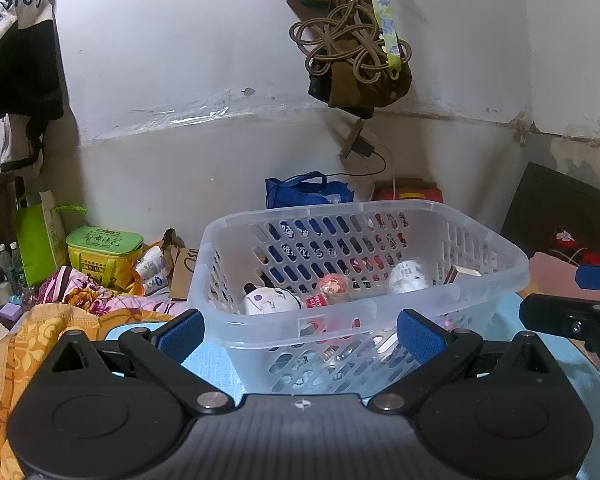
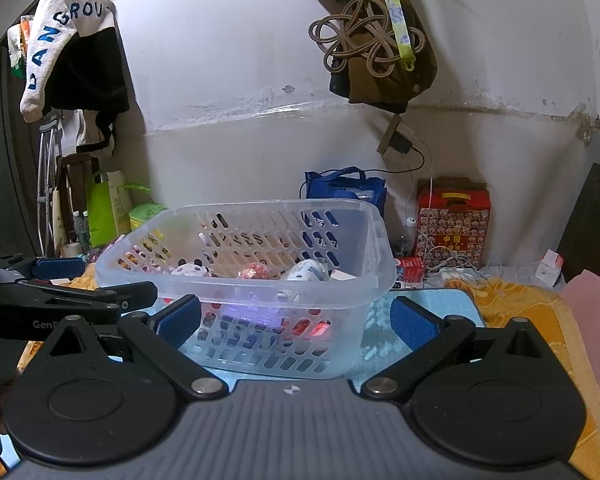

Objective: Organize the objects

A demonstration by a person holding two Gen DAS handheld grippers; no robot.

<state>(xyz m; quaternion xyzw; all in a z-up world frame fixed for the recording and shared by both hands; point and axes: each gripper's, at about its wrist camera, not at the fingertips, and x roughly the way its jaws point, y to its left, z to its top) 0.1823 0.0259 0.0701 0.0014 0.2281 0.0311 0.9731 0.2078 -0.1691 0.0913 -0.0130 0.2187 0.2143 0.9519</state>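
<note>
A clear slotted plastic basket (image 1: pixel 452 294) stands on a light blue mat (image 1: pixel 216 356). It holds a white panda toy (image 1: pixel 268 300), a red wrapped ball (image 1: pixel 334 286), a white patterned toy (image 1: pixel 408 276) and a small box (image 1: pixel 462 273). My left gripper (image 1: pixel 300 334) is open and empty, just before the basket's near wall. My right gripper (image 2: pixel 296 322) is open and empty, also facing the basket (image 2: pixel 380 280). The same toys show in the right wrist view: panda (image 2: pixel 190 270), red ball (image 2: pixel 254 271), white toy (image 2: pixel 308 271).
A floral blanket (image 1: pixel 80 296) and a green tin (image 1: pixel 104 254) lie left. A blue bag (image 2: pixel 342 190) and a red patterned box (image 2: pixel 454 220) stand by the wall. Cables (image 2: pixel 456 268) lie right. A bag with cords (image 2: pixel 380 56) hangs above. A yellow cloth (image 2: pixel 520 308) lies right.
</note>
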